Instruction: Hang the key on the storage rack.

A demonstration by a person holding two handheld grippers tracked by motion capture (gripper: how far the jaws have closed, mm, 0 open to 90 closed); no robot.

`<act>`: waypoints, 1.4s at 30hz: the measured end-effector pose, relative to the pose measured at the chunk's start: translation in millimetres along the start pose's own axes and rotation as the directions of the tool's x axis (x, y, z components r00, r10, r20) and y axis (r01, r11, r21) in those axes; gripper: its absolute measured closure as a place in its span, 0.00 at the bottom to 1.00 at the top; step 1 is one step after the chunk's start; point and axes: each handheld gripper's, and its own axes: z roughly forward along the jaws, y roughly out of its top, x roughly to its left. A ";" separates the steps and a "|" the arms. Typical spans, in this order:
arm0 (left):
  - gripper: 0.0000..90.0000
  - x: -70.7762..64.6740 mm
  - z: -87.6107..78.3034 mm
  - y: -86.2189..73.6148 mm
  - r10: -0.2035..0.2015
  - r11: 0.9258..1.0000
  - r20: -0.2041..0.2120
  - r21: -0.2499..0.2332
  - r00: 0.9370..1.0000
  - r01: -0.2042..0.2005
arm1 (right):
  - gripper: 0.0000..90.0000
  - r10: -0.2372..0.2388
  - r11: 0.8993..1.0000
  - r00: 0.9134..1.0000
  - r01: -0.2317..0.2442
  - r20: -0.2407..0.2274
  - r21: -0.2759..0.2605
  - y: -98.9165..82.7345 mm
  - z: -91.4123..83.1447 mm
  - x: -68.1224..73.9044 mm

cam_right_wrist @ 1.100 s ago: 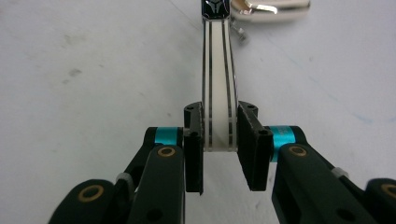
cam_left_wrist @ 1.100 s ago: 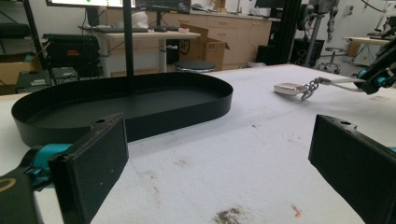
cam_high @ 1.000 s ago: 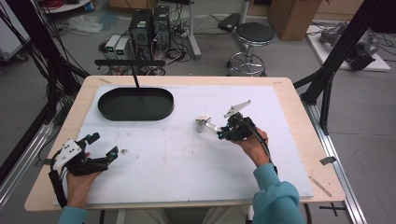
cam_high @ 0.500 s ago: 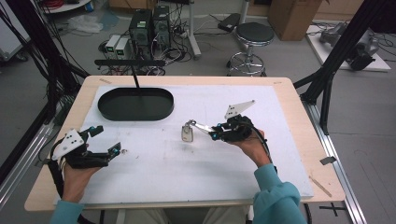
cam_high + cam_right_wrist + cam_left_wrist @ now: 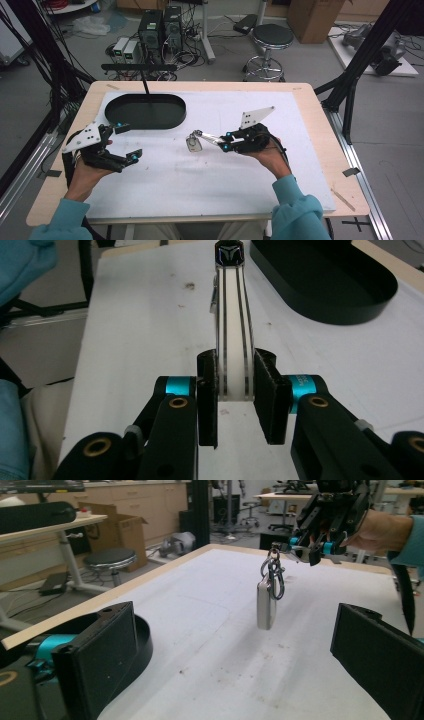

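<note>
The key fob [image 5: 266,602] dangles by its rings from a flat metal strap [image 5: 232,325], clamped in the right tool [image 5: 226,142] above the surface [image 5: 210,175]. It looks light, rigid and prone to swinging, so the strap seems the best hold. An emblem at the strap's end is unreadable. Left tool [image 5: 128,141] gapes empty beside the black tray [image 5: 145,111]

Mat [image 5: 210,185] open between grippers — dangling keychain [image 5: 194,144] hangs mid-path. Black tray [image 5: 145,111] blocks far left.
</note>
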 end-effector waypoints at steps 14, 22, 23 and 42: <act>0.06 0.2 37.4 37.7 -0.011 0.997 0.188 0.073 0.982 -0.003 | 0.83 -0.089 0.996 0.994 0.086 -0.071 -0.040 28.4 2.1 7.1; 0.06 -9.2 63.9 57.7 0.021 0.990 0.279 0.131 0.960 -0.060 | 0.83 -0.117 0.993 0.987 0.113 -0.108 -0.040 34.2 9.3 10.9; 0.06 -10.3 66.9 59.3 0.026 0.988 0.287 0.137 0.957 -0.068 | 0.83 -0.123 0.992 0.987 0.120 -0.105 -0.039 34.4 9.8 11.4; 0.22 -23.7 105.0 60.4 0.047 0.960 0.383 0.238 0.922 -0.148 | 0.83 -0.126 0.992 0.983 0.126 -0.131 -0.006 35.3 15.5 16.3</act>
